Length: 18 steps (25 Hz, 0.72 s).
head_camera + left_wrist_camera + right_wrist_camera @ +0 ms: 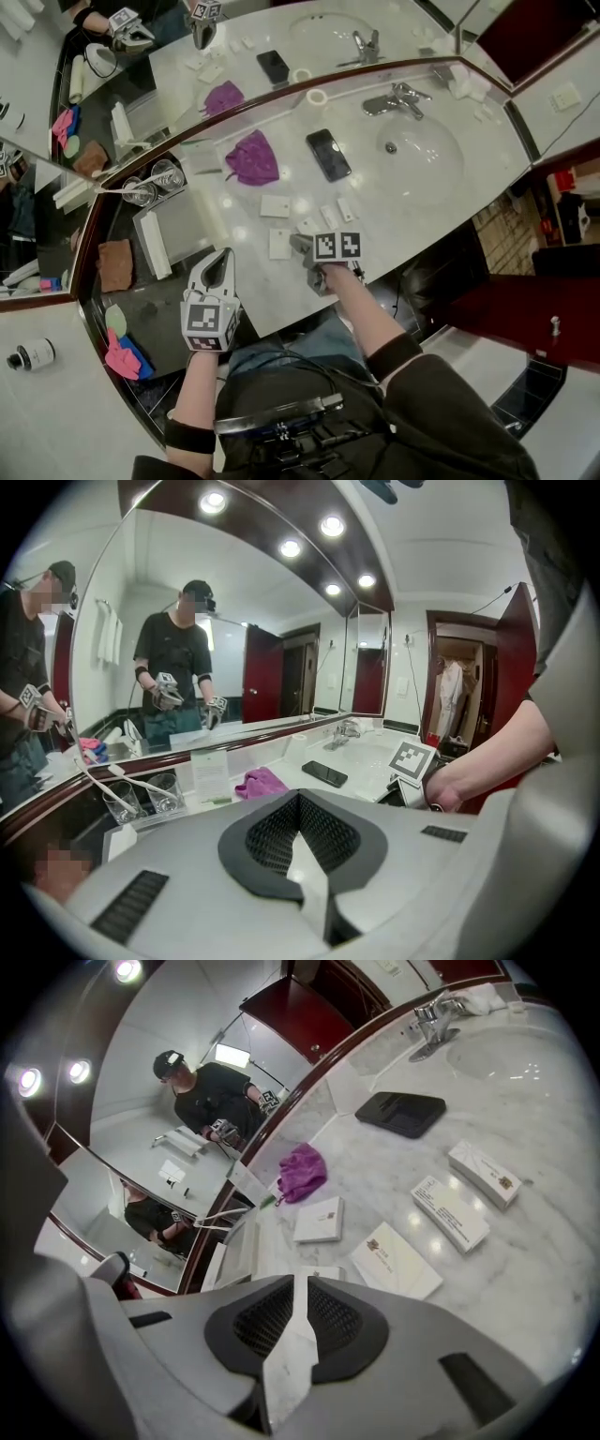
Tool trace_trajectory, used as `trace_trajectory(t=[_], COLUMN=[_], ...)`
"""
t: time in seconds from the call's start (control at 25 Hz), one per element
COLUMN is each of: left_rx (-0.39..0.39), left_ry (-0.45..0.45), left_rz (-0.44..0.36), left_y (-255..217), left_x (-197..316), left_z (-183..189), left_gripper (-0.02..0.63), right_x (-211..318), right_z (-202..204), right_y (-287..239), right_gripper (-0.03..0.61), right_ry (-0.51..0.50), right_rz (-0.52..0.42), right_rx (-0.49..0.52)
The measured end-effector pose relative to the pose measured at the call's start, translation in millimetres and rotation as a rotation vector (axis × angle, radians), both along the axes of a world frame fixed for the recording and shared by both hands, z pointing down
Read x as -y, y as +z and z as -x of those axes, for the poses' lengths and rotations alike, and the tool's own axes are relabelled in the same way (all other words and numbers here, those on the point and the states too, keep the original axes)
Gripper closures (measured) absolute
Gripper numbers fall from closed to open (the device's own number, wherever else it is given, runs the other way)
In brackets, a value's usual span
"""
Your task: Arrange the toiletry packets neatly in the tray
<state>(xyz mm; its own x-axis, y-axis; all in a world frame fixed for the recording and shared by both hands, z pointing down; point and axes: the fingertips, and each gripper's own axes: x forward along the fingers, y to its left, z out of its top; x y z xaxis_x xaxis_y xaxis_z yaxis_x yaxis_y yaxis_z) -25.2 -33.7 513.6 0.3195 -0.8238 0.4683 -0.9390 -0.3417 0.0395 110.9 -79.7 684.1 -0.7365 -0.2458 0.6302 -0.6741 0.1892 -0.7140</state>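
Right gripper [298,1286] is barely cracked open with nothing in it, just above the packets [396,1260] scattered mid-frame on the counter. Left gripper [298,803] is shut and empty. I'd open wider, pinch one packet by its edge, then carry it flat to the tray [187,225] at left

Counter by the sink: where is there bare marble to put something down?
Bare marble lies between the packets and the sink basin, and between the purple cloth and the phone. It is crowded ahead of the right gripper, where the packets cluster.
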Motion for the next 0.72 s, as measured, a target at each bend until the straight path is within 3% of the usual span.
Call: trace_trajectory(t=[0.12, 0.48, 0.72], left_rx=[-0.004, -0.035, -0.037], left_ry=[-0.002, -0.045, -0.089], left_rz=[-0.021, -0.063, -0.074], left_y=[-11, -37, -43], left_x=[0, -12, -27], left_z=[0, 17, 38], left_gripper=[0.614, 0.614, 0.614], right_x=[6, 12, 1], right_z=[2, 24, 38], right_y=[-31, -134, -179], right_gripper=[0.578, 0.578, 0.578], right_ry=[-0.022, -0.154, -0.265], right_rz=[-0.076, -0.390, -0.657], right_rx=[0.027, 0.058, -0.015])
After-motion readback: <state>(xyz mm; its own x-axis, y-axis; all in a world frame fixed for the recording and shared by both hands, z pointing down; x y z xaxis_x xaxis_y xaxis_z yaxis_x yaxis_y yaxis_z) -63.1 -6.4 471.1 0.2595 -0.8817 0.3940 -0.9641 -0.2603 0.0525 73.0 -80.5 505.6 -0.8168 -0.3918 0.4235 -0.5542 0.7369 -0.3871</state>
